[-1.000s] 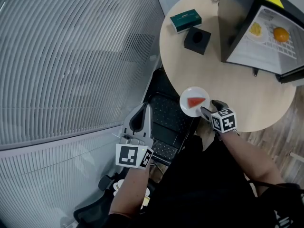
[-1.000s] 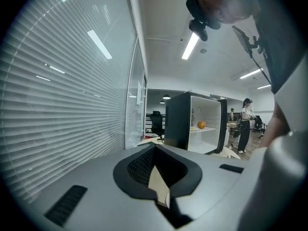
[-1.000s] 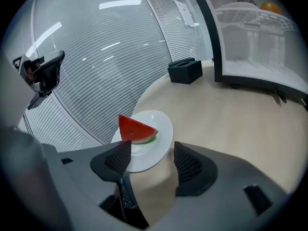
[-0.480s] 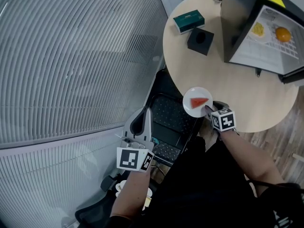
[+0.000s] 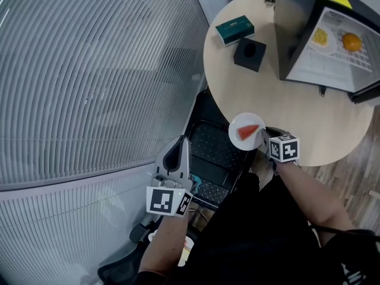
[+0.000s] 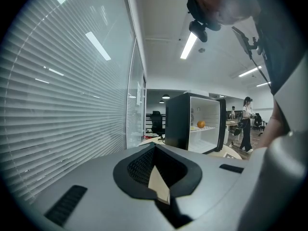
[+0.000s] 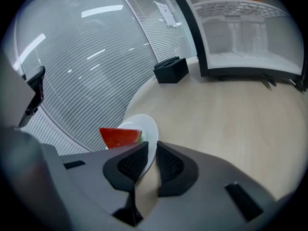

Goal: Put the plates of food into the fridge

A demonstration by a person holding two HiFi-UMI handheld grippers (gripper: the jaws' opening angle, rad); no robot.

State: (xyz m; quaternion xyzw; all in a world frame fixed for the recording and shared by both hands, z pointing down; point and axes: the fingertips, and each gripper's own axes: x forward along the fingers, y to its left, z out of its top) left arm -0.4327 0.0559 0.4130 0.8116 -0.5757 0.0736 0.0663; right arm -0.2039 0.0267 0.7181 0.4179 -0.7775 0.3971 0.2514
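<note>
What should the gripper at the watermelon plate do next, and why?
Probably lift the plate slightly off the table. The jaws of the right gripper have just been closing and now pinch the plate's rim; the watermelon slice rests on it, and the fridge stands open farther along the table.

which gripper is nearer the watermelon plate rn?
Right. The right gripper has just been closing its jaws on the near rim of the plate; the left gripper is off the table, by the blinds, well away.
</note>
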